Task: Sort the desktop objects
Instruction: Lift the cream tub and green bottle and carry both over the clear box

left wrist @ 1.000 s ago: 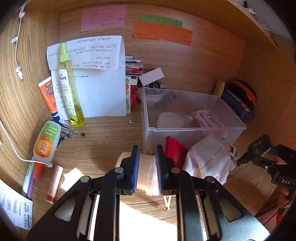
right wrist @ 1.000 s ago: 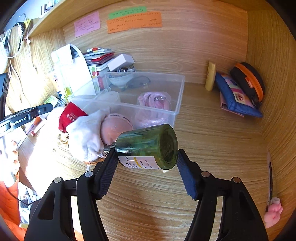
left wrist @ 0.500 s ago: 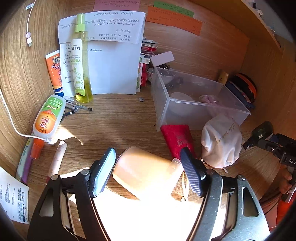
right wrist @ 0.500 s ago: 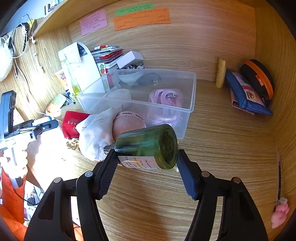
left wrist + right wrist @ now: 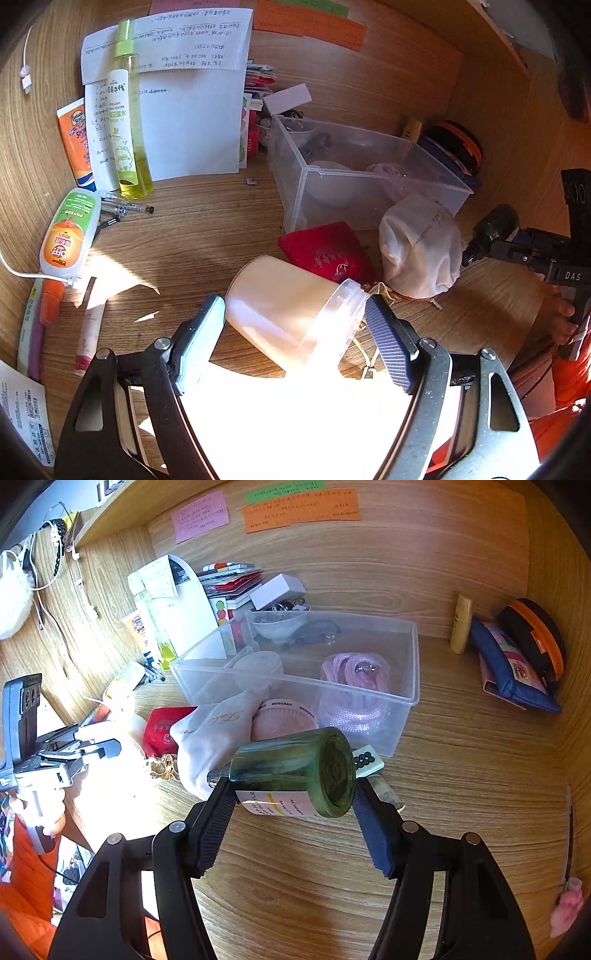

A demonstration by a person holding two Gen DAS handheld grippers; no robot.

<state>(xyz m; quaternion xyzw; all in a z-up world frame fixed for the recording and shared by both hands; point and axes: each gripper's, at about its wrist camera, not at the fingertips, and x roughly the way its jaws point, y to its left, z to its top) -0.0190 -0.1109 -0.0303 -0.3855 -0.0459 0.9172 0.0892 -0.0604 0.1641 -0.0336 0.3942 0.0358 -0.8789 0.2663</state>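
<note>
My left gripper (image 5: 295, 325) stands open around a cream-coloured jar (image 5: 288, 314) that lies tilted on the desk; whether the fingers (image 5: 201, 341) touch it I cannot tell. My right gripper (image 5: 291, 805) is shut on a dark green bottle (image 5: 295, 768) with a white label, held sideways above the desk. The same bottle shows at the right of the left wrist view (image 5: 493, 229). A clear plastic box (image 5: 406, 701) holds a pink cord (image 5: 354, 686) and a small bowl (image 5: 277, 627). A white cloth pouch (image 5: 417, 243) and a red pouch (image 5: 325, 251) lie in front of the box.
A yellow spray bottle (image 5: 127, 125), an orange tube (image 5: 75, 140), an OFF bottle (image 5: 68, 232) and pens lie at the left by propped papers (image 5: 184, 103). A blue pouch (image 5: 513, 668) and an orange-rimmed case (image 5: 535, 638) sit against the right wall. Strong sunlight washes out the desk's front edge.
My left gripper has opened from nearly shut to wide and now stands around the cream jar, closer in. My right gripper keeps hold of the green bottle and has pulled back a little.
</note>
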